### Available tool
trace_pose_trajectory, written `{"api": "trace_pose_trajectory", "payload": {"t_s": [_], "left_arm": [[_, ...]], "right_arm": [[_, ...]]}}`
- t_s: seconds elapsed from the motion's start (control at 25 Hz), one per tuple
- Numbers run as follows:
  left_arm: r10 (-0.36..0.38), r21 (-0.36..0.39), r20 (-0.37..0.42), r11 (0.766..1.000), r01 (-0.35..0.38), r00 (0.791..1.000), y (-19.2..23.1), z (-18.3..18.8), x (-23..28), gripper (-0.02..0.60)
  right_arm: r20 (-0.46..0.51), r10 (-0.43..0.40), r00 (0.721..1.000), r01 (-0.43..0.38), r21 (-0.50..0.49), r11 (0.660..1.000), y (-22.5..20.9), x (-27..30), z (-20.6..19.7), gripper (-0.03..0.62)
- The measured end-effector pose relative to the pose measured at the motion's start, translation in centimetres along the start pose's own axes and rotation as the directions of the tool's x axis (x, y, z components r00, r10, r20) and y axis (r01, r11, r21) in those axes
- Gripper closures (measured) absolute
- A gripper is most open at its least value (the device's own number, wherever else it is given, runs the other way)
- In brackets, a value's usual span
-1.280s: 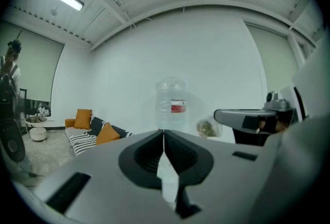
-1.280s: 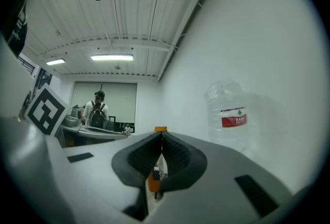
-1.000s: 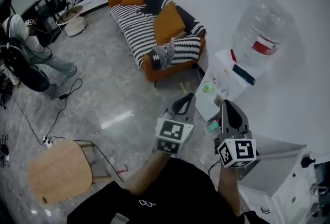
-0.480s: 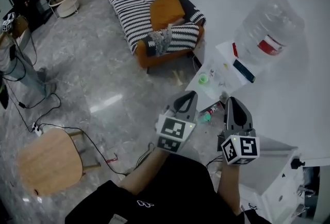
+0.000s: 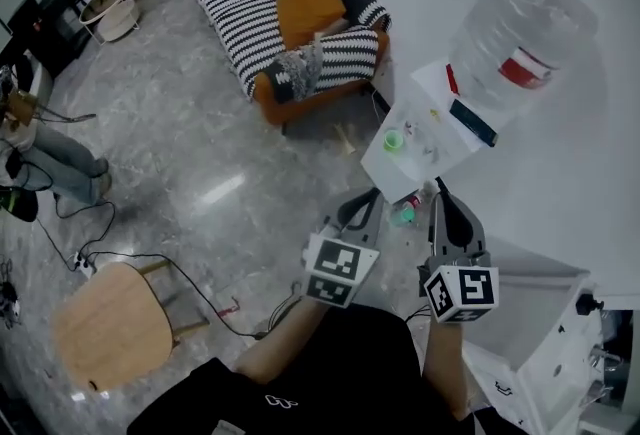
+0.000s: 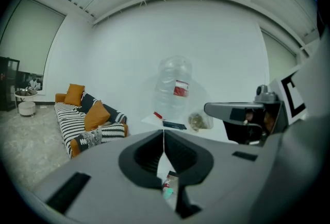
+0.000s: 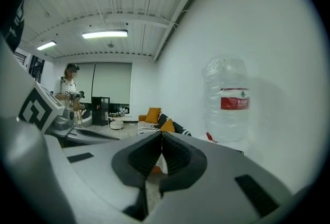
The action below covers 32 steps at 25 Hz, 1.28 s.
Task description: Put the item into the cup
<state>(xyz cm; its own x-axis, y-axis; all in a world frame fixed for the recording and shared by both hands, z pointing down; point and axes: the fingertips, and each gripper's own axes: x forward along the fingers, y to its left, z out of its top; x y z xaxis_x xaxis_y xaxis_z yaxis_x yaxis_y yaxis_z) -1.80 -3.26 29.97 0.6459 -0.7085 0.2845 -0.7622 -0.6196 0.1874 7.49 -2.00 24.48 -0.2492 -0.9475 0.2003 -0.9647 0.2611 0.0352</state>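
Left tool [image 6: 164, 138] and right tool [image 7: 162, 138] are both closed, empty.

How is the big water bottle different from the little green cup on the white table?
The water bottle is much bigger than the green cup. The water bottle is clear with a red label, while the green cup is one plain colour. The water bottle stands at the far side by the wall, and the green cup sits near the opposite edge. Both appear to rest on the white table.
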Motion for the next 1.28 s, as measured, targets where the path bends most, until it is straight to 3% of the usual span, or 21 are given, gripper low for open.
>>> {"api": "trace_pose_trajectory", "payload": {"t_s": [0.44,0.76,1.16,1.28], "left_arm": [[-0.005,0.042,-0.146,0.999,0.011,0.989,2.1,-2.7,8.6,0.568],[0.014,0.098,-0.226,0.995,0.009,0.974,4.4,-6.0,16.1,0.568],[0.019,0.067,-0.276,0.998,-0.001,0.961,8.1,-12.5,25.2,0.568],[-0.008,0.067,-0.308,0.997,0.03,0.951,9.2,-15.4,27.0,0.568]], "right_arm": [[-0.062,-0.039,0.997,0.041,0.031,0.999,-6.3,6.9,-3.1,0.582],[-0.08,0.001,0.997,0.009,0.121,0.993,-8.8,13.0,-7.1,0.582],[-0.127,-0.007,0.992,0.029,0.177,0.984,-12.3,20.1,-16.3,0.582],[-0.149,-0.036,0.988,0.064,0.188,0.98,-13.0,21.6,-19.5,0.582]]}}
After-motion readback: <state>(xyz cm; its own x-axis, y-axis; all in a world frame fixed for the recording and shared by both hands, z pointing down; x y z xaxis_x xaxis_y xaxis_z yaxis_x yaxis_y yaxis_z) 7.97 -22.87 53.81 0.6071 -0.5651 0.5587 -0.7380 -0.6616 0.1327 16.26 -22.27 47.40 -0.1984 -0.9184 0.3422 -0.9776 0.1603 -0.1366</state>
